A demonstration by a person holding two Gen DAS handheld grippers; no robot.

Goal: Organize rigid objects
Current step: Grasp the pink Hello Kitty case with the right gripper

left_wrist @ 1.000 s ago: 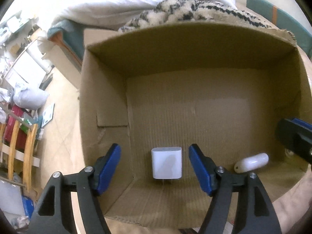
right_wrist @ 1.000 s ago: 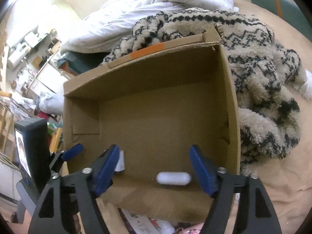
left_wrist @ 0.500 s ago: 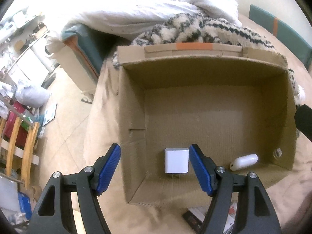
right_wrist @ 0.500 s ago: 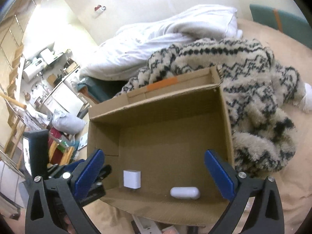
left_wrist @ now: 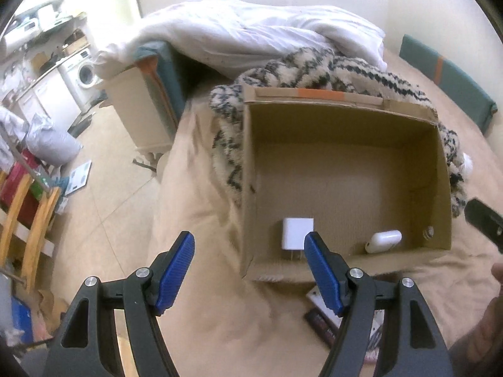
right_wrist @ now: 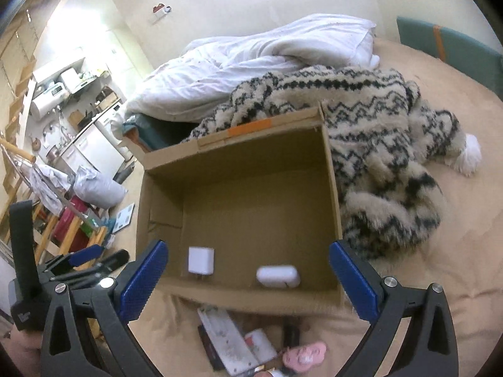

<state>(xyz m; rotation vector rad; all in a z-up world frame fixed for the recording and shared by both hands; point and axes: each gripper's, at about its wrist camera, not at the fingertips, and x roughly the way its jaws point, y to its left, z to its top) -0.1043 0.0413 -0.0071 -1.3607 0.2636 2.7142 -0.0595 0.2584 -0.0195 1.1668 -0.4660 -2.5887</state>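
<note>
Both my grippers are empty and clear of the box [right_wrist: 239, 169]. The left gripper [left_wrist: 248, 267] is about half open with nothing between its pads; the right gripper [right_wrist: 248, 276] is spread as wide as it goes, also holding nothing. Already in the box, near its front wall, are the charger [right_wrist: 201, 260] standing on its prongs and, just to its 3 o'clock, the white case [right_wrist: 277, 277].

I judge the next job is picking from the pile [right_wrist: 239, 345] on the bed at my 6 o'clock, in front of the box. To do it well I'd tip the right gripper further down, single out one item, and straddle it squarely before squeezing, keeping the left one out of its way.

The pile is half cut off by the frame edge and blurred. I make out a flat printed card [right_wrist: 224, 333] and something pink [right_wrist: 303, 354]; the rest I can't identify. A dark object [left_wrist: 323, 326] under the left gripper's finger is mostly hidden.
</note>
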